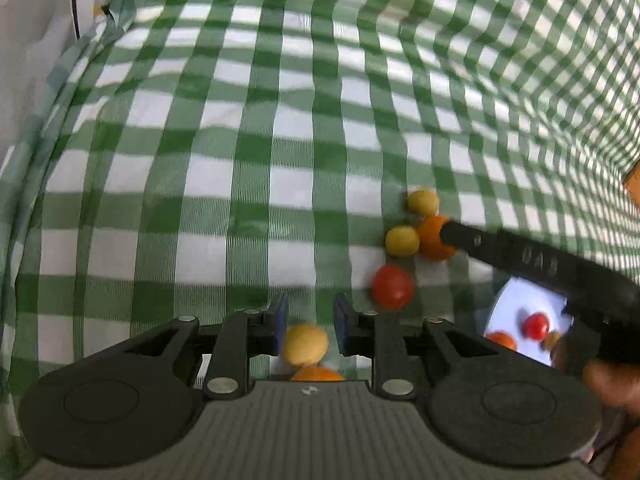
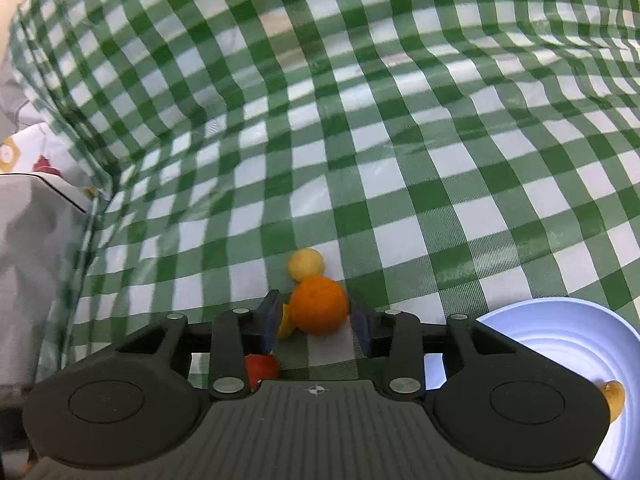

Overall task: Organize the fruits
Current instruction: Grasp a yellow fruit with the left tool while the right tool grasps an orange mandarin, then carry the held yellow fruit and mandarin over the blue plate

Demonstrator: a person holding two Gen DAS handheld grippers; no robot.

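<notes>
An orange fruit [image 2: 319, 305] lies on the checked surface [image 2: 400, 152] between the spread fingers of the right hand-held gripper [image 2: 316, 322], not yet clamped. A yellow fruit [image 1: 305, 344] sits likewise between the parted fingers of the left hand-held gripper [image 1: 310, 322]. The pale plate [image 2: 560, 344] already carries a few fruits; two yellow ones [image 1: 402, 241] and a red one [image 1: 392, 286] wait outside, so roughly half remains.

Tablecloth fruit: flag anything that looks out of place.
Several fruits lie loose on the tablecloth rather than in the plate: two yellow ones, a tomato and an orange between the open right gripper fingers. Nothing looks damaged.
</notes>
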